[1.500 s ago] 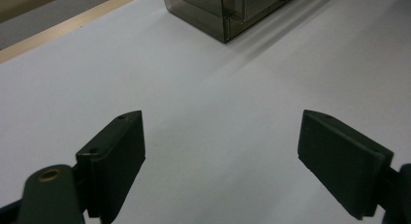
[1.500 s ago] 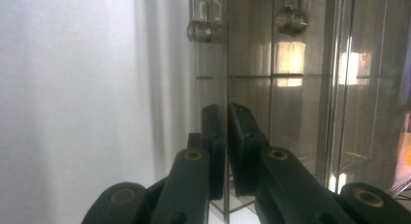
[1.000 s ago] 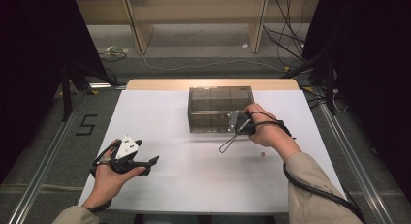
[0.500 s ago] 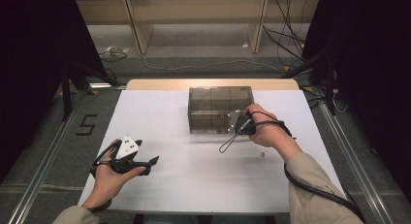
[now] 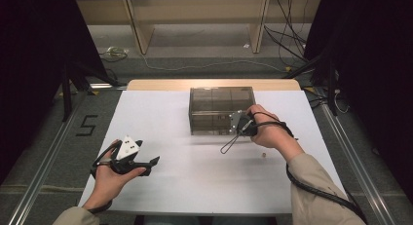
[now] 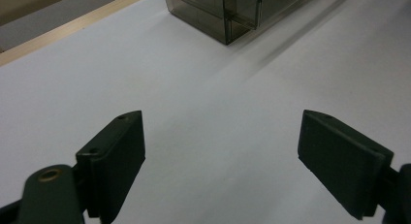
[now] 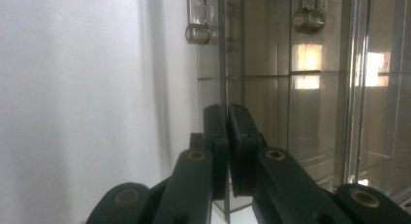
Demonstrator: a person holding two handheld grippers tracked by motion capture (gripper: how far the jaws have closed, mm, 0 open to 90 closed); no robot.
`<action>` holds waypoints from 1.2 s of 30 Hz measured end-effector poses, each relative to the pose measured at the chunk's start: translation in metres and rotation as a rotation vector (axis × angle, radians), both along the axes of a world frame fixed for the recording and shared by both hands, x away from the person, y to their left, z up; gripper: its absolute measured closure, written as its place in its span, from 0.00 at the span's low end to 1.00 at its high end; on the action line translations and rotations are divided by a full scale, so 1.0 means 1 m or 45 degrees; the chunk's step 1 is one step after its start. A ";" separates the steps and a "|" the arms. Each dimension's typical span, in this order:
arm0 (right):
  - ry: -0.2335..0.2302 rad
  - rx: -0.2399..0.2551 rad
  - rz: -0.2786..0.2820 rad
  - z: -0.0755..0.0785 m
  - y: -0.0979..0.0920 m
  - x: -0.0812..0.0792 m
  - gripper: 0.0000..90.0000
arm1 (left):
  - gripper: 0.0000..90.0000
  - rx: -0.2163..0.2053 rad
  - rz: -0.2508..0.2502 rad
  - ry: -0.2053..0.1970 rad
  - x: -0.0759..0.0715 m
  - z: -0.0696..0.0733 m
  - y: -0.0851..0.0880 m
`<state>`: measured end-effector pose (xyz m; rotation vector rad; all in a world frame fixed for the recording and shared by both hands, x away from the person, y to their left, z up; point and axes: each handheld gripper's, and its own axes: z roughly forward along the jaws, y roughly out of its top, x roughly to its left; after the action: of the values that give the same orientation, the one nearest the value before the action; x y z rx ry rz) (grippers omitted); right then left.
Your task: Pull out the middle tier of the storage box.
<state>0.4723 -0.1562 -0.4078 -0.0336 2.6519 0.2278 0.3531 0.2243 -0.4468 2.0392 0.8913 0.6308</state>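
A smoky clear plastic box (image 5: pixel 221 110) sits on the white table (image 5: pixel 195 181), toward its far edge. The right gripper (image 5: pixel 237 123) meets the box's near right corner, its jaws clamped on a thin wall edge there. The left gripper (image 5: pixel 146 162), jaws wide apart, rests well left of the box.

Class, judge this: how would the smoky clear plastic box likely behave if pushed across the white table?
The plastic box looks thin-walled and hollow, so probably light. Its flat base on the smooth white table suggests sliding, not rolling. It is wider than tall, so tipping seems unlikely.
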 end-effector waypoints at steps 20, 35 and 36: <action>0.027 0.025 -0.010 0.000 -0.003 -0.004 0.98 | 0.19 0.003 0.000 -0.001 0.000 0.000 0.000; 0.033 0.037 -0.007 0.000 -0.003 -0.006 0.98 | 0.19 0.000 0.001 0.001 0.000 0.000 0.000; 0.036 0.041 -0.010 0.000 -0.004 -0.007 0.98 | 0.19 0.000 0.001 0.001 0.000 0.000 0.000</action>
<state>0.4653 -0.1598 -0.4080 -0.0100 2.6751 0.2704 0.3532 0.2240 -0.4469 2.0396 0.8924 0.6306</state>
